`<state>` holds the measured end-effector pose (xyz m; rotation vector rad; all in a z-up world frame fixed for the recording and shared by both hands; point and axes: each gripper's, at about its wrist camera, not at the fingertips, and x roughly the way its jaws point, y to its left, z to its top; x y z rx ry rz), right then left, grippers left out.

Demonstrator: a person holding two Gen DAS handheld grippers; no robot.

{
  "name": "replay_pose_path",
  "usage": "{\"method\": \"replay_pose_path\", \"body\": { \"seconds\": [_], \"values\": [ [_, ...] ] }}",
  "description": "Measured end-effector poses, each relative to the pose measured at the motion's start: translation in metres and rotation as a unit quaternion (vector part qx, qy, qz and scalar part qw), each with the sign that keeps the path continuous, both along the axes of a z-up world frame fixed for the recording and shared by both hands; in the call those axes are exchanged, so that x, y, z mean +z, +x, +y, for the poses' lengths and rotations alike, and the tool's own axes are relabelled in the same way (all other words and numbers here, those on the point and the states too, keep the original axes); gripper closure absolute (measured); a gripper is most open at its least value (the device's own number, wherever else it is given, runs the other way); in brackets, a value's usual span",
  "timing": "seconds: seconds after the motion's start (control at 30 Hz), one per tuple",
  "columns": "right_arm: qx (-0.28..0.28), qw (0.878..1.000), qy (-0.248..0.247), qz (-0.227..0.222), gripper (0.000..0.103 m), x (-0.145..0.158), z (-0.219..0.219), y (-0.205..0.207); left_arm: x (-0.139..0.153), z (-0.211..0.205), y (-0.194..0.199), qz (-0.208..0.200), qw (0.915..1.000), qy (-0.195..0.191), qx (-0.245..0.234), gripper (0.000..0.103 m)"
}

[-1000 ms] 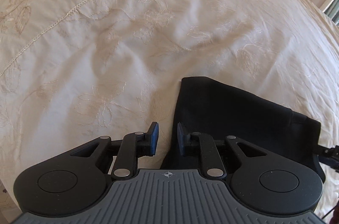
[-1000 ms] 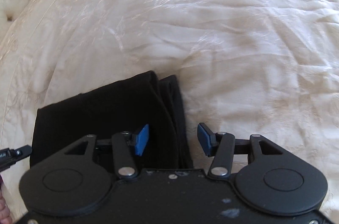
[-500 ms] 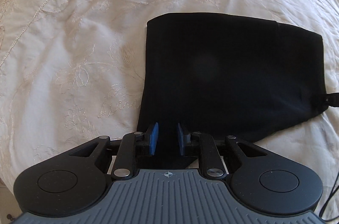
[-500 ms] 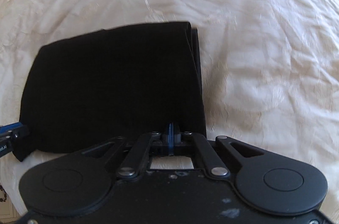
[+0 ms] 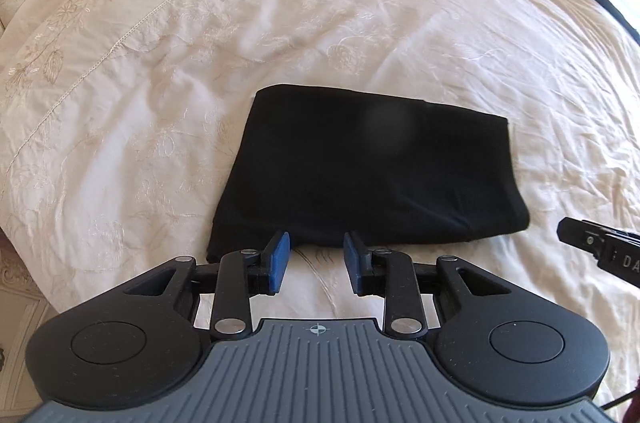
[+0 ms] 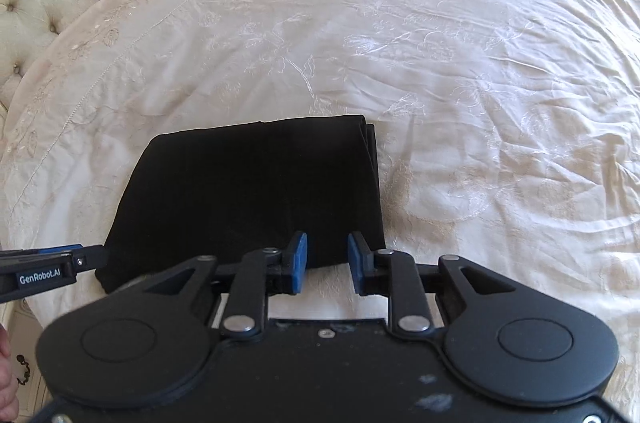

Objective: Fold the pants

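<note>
Pants [image 5: 360,171] folded on bed; both tongs [image 5: 316,259] [image 6: 327,255] now parted, empty, pulled back.

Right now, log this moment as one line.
folded black pants flat on bedspread | left hand-held gripper open, empty | right hand-held gripper open, empty

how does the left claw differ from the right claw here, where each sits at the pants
The left claw sits near the left end of the black pants' near edge; the right claw sits near the right end, by the stacked fold layers. The left claw's body is ribbed grey; the right claw's is plain black with scuffs. Both are open with blue pads, holding nothing, bedspread showing between the fingers.
</note>
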<state>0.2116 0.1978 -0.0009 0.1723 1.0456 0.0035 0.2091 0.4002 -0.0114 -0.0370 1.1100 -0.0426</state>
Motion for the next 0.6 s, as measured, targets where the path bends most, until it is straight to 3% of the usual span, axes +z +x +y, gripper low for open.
{"method": "replay_pose_path", "body": {
  "seconds": [0.07,0.23,0.6],
  "values": [
    [-0.006,1.000,0.007,-0.005,0.075,0.009,-0.002,-0.017,0.009,-0.010,-0.012,-0.006,0.9999,0.015,-0.004,0.062],
    [-0.006,1.000,0.002,-0.022,0.072,0.028,-0.004,-0.054,0.029,-0.024,-0.044,-0.022,0.9990,0.038,-0.007,0.051],
    [-0.004,0.998,0.012,-0.053,0.067,0.056,0.008,-0.109,0.053,-0.043,-0.091,-0.062,0.9931,0.099,-0.011,0.047]
  ]
}}
